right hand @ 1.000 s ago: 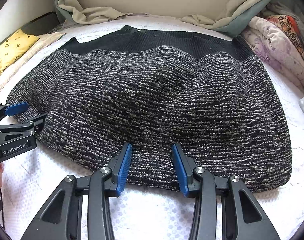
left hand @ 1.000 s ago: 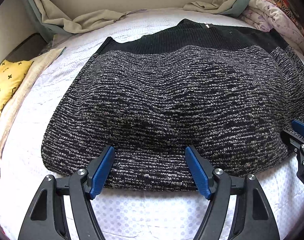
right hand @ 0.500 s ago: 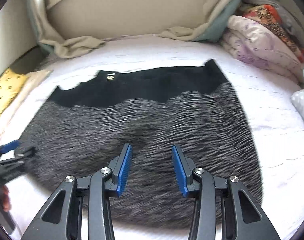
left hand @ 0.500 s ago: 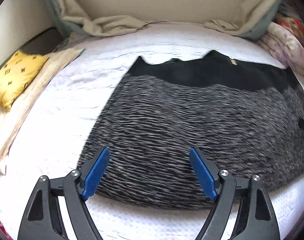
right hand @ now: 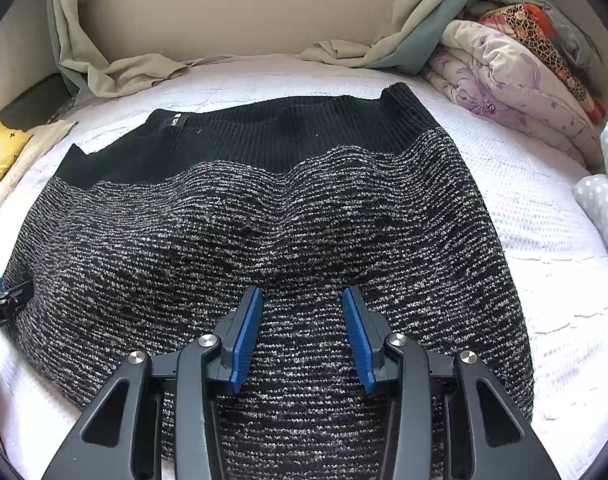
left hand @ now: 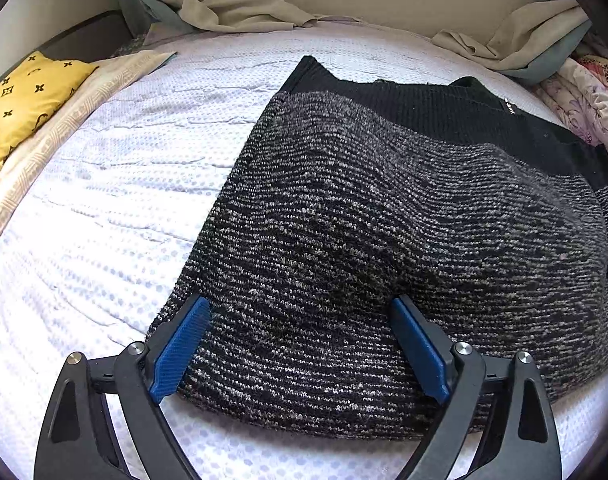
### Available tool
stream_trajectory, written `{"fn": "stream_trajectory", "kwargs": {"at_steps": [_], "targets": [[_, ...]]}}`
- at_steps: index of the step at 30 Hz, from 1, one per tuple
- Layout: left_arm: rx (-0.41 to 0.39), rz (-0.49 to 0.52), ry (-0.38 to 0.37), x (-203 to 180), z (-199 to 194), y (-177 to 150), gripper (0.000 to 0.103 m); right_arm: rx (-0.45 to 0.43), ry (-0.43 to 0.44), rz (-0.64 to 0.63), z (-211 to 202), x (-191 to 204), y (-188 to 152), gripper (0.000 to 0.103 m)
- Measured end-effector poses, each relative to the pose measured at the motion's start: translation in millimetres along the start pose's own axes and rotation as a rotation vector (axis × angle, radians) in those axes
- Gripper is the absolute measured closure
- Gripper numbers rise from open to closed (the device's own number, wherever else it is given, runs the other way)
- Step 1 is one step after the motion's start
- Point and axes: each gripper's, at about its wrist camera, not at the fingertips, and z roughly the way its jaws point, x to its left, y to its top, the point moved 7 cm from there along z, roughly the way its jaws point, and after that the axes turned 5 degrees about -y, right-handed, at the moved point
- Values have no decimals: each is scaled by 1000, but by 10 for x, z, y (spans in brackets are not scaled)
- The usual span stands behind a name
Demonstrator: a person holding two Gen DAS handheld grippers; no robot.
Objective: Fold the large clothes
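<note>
Left wrist view: your left gripper (left hand: 300, 344) fingers spread wide, empty, over the folded sweater (left hand: 383, 240) on the bed (left hand: 104, 200); right gripper (right hand: 302, 336) half open, empty, above it.

Sweater (left hand: 383, 232) black-grey marled, black band; cushion (left hand: 28, 96) yellow.

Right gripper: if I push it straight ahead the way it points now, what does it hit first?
Most likely the speckled knit garment. The right gripper is open with the knit filling the gap between its blue pads. Height above the fabric is unclear, so contact may come almost at once.
</note>
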Motion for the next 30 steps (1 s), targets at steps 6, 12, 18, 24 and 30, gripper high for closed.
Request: {"fn": "stream_trajectory", "kwargs": {"at_steps": [6,12,18,24,30], "targets": [[1,-110,-84,243,-394,86,10,7,2,-2,-208,55,67,64],[-5,-335,-206,788,-742,-11,10,-46,93,2,-581,229,142,64],[94,-625,-379,987,-566,-448,20,-34,168,-60,-681,506,55,64],[103,-750,-498,879,-344,-539,33,-28,193,-68,-684,581,38,64],[53,-879,-593,843,-154,-432,33,-3,207,-54,-613,556,13,64]]}}
